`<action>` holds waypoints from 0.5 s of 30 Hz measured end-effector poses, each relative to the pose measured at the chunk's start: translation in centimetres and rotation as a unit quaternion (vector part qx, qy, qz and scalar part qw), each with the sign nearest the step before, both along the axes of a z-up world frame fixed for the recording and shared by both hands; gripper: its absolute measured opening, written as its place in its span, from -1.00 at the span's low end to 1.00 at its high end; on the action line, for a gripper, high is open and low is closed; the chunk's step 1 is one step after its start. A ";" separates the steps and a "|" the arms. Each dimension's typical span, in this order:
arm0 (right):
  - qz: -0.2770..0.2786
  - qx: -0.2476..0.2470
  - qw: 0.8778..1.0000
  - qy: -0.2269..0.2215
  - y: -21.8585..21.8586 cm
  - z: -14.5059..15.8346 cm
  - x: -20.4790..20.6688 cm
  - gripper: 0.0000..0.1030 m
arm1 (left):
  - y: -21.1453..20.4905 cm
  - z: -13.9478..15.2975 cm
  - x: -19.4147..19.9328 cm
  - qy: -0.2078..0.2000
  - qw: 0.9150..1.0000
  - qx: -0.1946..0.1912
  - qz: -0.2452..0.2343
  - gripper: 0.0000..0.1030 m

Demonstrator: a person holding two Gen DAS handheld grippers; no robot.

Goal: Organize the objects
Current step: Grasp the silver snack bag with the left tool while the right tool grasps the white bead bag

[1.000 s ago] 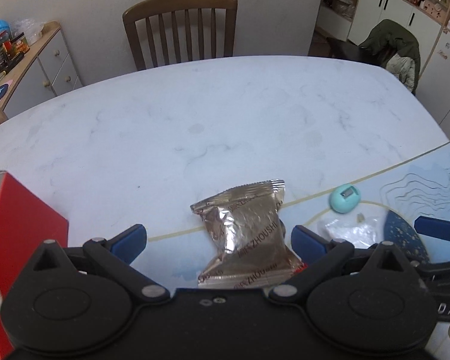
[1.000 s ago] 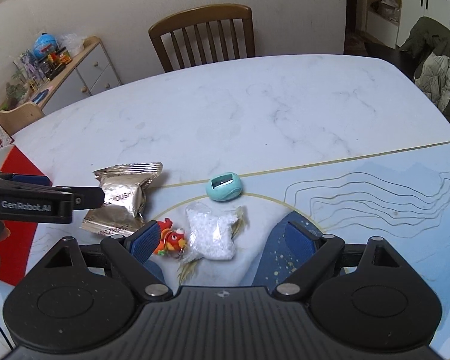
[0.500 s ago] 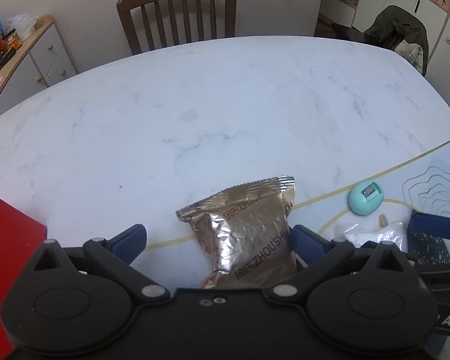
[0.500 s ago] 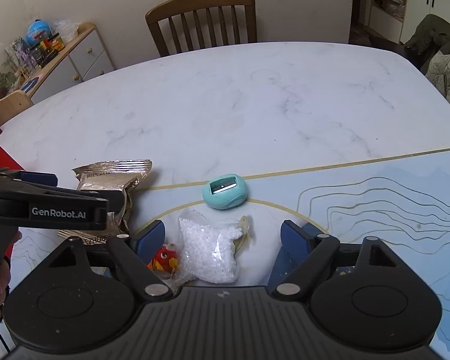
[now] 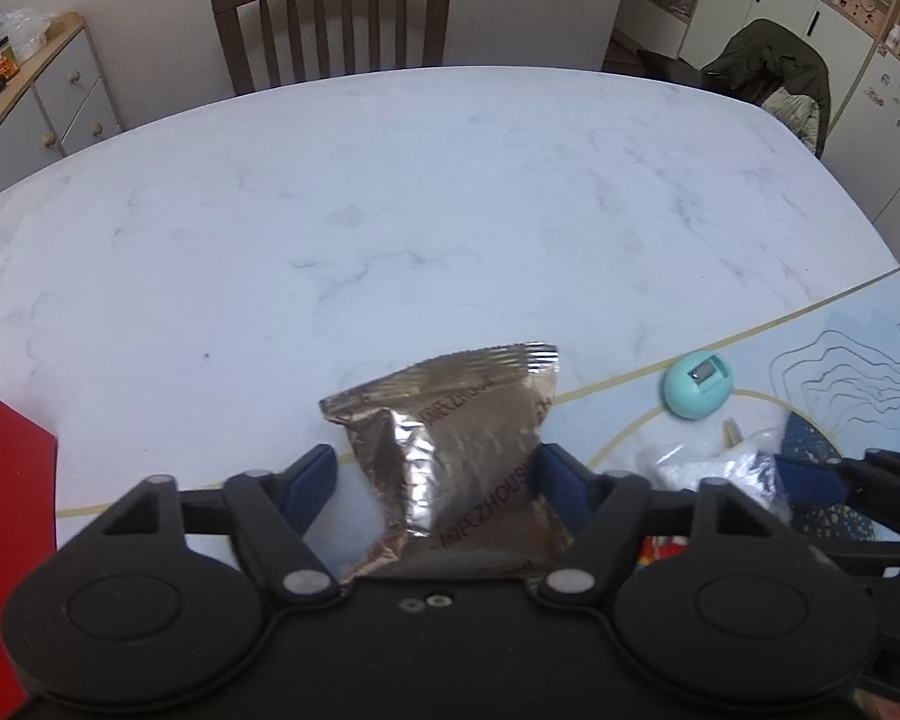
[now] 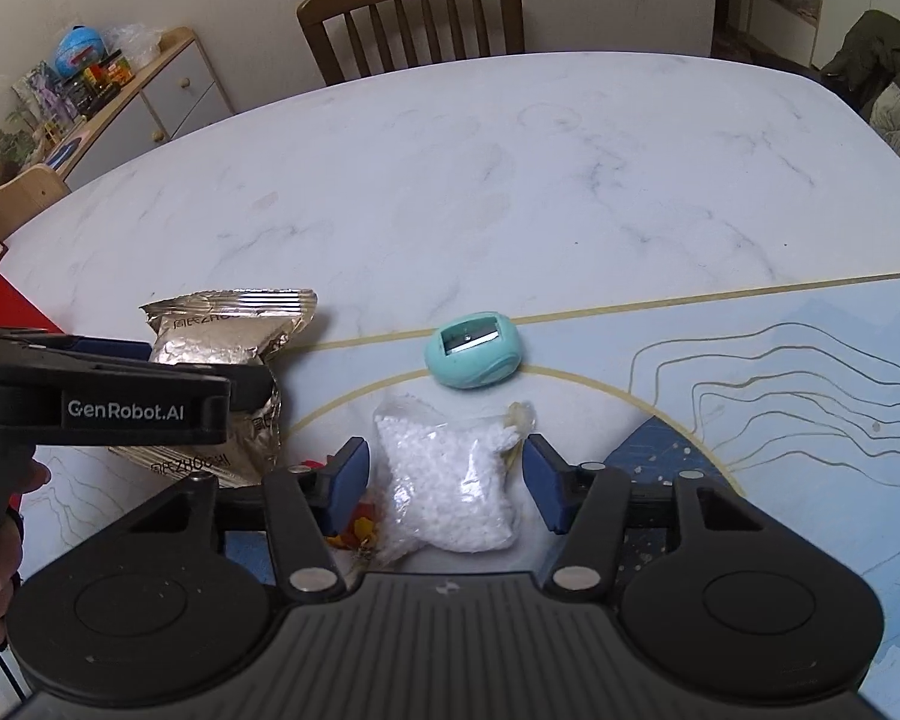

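A gold foil snack packet point(image 5: 456, 444) lies on the table between the open fingers of my left gripper point(image 5: 435, 477); it also shows in the right wrist view point(image 6: 222, 360). The right finger touches its side. A clear bag of white beads point(image 6: 450, 480) lies between the open fingers of my right gripper point(image 6: 444, 483). A teal egg-shaped sharpener point(image 6: 473, 357) sits just beyond the bag; it also shows in the left wrist view point(image 5: 698, 383). A small red and yellow toy point(image 6: 354, 531) peeks out under the right gripper's left finger.
A red box point(image 5: 3, 498) stands at the left edge. A light blue mat with contour lines point(image 6: 780, 396) covers the near right of the white marble table point(image 6: 510, 180). A wooden chair point(image 6: 411, 18) stands at the far side.
Both grippers have moved forward and down. The foil packet now sits deeper between the left fingers, and the bead bag now sits between the right fingers, which have narrowed a little.
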State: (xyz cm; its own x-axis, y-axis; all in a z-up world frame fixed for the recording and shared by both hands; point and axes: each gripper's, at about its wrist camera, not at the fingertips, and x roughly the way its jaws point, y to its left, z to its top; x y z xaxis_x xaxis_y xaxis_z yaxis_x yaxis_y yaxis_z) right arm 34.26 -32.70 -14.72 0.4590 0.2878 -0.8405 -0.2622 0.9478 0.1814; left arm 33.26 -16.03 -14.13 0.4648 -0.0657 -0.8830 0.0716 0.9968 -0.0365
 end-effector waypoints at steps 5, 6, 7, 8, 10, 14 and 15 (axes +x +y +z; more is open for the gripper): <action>0.002 0.002 1.000 0.003 -0.1 0.2 -0.2 -0.18 | 0.0 0.0 -0.4 -0.003 1.000 0.008 -0.008 0.15; 0.003 0.003 1.000 0.004 -0.3 0.2 -0.4 -0.24 | 0.0 0.0 -0.6 -0.004 1.000 0.010 -0.010 0.14; 0.002 0.004 1.000 0.003 -0.4 0.3 -0.5 -0.27 | 0.1 0.1 -0.8 -0.003 1.000 0.011 -0.010 0.13; 0.001 0.005 1.000 0.004 -0.5 0.3 -0.7 -0.31 | 0.1 0.2 -1.1 -0.001 1.000 0.011 -0.010 0.12; 0.003 0.007 1.000 0.006 -0.5 0.3 -1.1 -0.34 | 0.4 0.3 -1.6 0.002 1.000 0.008 -0.011 0.11; 0.014 0.011 1.000 0.007 -0.3 0.6 -2.5 -0.38 | 1.4 0.4 -3.2 0.008 1.000 0.001 -0.010 0.06; 0.017 0.011 1.000 0.007 -0.2 0.6 -2.9 -0.39 | 1.7 0.4 -3.6 0.010 1.000 -0.003 -0.009 0.05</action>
